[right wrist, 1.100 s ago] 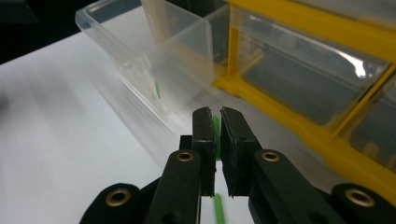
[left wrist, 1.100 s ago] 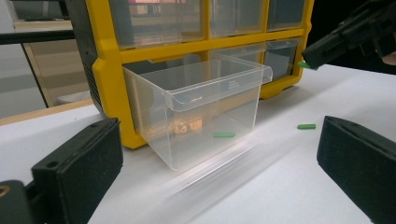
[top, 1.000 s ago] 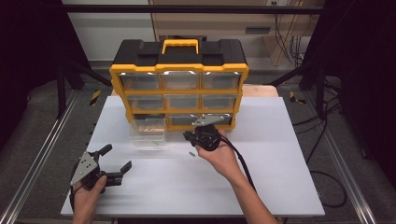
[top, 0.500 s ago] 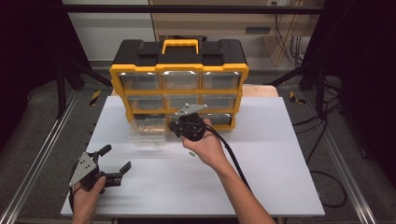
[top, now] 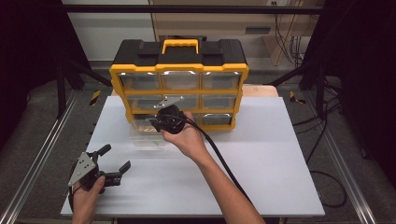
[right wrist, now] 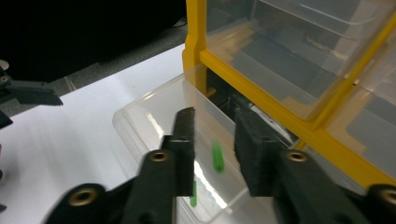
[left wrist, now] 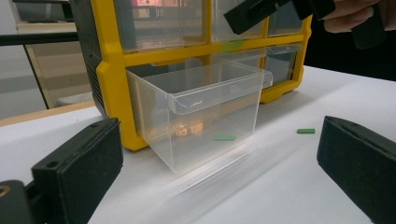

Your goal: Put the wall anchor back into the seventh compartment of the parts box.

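I see my right gripper (right wrist: 214, 135) poised over the pulled-out clear drawer (right wrist: 154, 116) of the yellow organizer (right wrist: 299, 126), jaws parted, a small green piece (right wrist: 217, 157) between them, apparently loose, another green piece (right wrist: 193, 195) lower down

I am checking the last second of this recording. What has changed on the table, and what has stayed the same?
The right hand-held gripper moved left and forward, over the pulled-out clear drawer. A small green piece shows between its open jaws, apparently dropping. The left hand-held gripper, open, and the yellow organizer stayed put.
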A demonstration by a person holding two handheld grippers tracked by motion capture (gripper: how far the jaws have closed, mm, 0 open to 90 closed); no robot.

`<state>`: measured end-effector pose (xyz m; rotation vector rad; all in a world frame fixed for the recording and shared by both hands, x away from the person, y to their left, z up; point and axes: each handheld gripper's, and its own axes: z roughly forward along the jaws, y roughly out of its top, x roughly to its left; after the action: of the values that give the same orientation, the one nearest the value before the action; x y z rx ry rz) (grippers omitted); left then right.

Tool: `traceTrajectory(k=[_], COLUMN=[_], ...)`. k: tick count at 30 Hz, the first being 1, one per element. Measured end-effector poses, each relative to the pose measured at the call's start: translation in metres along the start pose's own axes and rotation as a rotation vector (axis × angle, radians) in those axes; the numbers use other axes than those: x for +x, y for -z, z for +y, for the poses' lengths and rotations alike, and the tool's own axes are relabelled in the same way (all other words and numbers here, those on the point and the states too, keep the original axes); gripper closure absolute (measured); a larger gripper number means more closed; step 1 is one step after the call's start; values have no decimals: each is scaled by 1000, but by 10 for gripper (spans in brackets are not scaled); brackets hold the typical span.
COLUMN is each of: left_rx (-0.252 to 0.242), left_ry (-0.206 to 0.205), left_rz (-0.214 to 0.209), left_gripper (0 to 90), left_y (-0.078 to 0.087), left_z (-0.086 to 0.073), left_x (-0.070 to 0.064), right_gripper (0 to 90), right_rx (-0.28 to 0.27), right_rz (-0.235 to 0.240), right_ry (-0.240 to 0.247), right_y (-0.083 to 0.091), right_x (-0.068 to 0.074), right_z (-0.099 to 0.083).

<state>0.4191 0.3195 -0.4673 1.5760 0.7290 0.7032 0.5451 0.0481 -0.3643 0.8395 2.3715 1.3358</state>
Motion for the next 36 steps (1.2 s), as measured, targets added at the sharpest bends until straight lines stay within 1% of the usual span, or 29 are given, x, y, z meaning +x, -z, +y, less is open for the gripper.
traceTrajectory(k=[1,3,5,7,8,9,11,15,19,20,22,25,29,32,36], left_rx=[-1,-2,-2,-3,-3,-2,-1,1,2,3,2,3,5,8,9], left_ry=[0,2,3,0,0,-1,-2,-1,0,-1,-1,-2,-2,-6,-7], left_rz=[0,1,0,-2,-3,-5,-6,-4,-2,-3,-3,-3,-3,-6,-6], left_gripper=[4,4,4,4,4,4,3,3,3,3,3,3,3,3,3], left_y=[0,0,0,-1,-1,-1,-1,-1,-1,-1,-1,-1,-1,-1,-1], left_z=[0,0,0,0,0,0,0,0,0,0,0,0,0,0,0], left_x=[0,0,1,0,0,0,-1,0,-1,-1,-1,-1,-1,-2,-2], right_gripper=[649,562,507,410,370,341,256,171,121,119,113,109,103,100,95], right_rx=[1,1,5,19,27,37,45,49,52,53,57,47,45,42,36], right_rz=[2,-4,-1,-2,-9,-15,-7,-7,-6,-10,-14,-16,-17,-14,-11], right_ry=[1,0,5,10,15,9,13,9,11,19,15,12,13,22,20], right_y=[-1,-1,0,2,3,4,6,9,12,14,16,21,28,31,34], right_x=[1,3,4,5,6,6,6,7,8,7,7,6,5,4,5], right_z=[1,2,2,1,1,1,0,1,1,1,1,0,-1,-2,-4])
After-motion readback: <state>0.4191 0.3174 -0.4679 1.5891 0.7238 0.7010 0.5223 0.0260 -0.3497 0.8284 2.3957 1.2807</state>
